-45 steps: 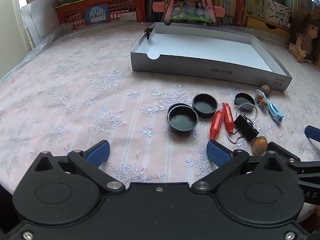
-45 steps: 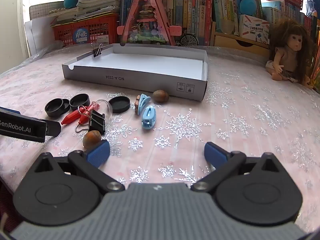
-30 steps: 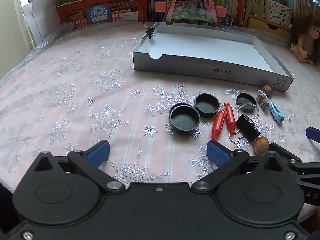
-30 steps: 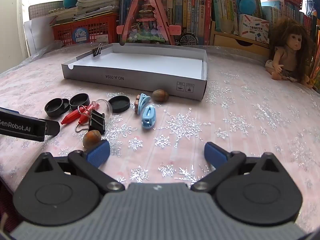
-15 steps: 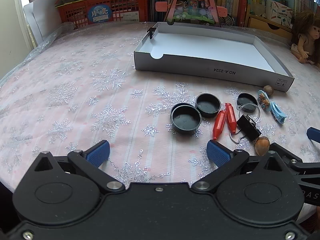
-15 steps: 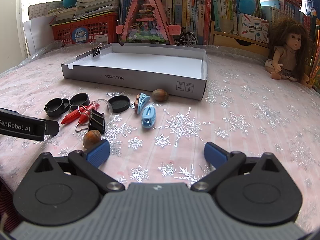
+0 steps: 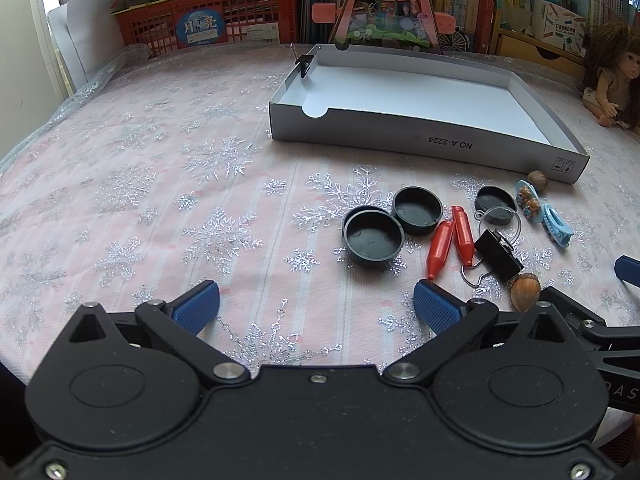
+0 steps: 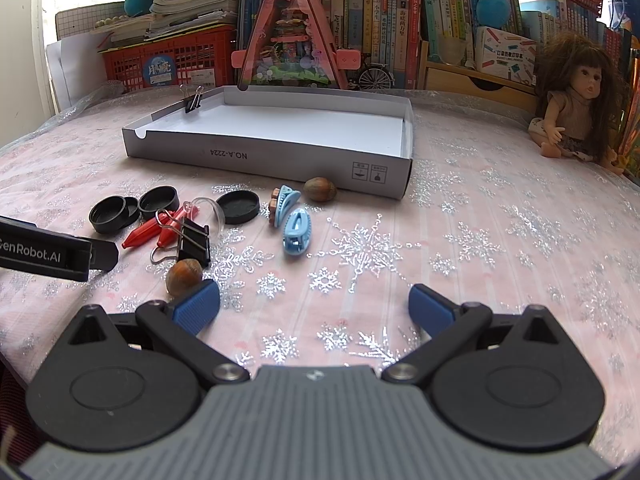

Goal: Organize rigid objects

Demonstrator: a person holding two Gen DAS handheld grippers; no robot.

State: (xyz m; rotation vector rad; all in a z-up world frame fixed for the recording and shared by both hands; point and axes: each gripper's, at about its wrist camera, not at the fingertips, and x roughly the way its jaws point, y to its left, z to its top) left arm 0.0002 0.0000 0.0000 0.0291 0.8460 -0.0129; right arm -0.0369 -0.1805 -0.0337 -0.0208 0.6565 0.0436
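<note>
Left gripper (image 7: 316, 304) has a black body, right gripper (image 8: 314, 304) ribbed grey; both have blue fingertip pads.

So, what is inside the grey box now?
The grey box shows only its bare white floor. A small binder clip grips its left wall. The strip just behind the front wall is hidden.

The front wall of the grey cardboard tray (image 7: 424, 142), in the upper middle of both views, carries "NO.A-2224" printed upside down, with two small handling symbols near its right corner. In the right wrist view, at the left edge, the left gripper's black side (image 8: 44, 254) reads "GenRobot.AI", the first letter cut off. On the red basket (image 7: 208, 20) at upper left, a blue round sticker shows the characters "月亮"; the book spines behind are too small to read.
</note>
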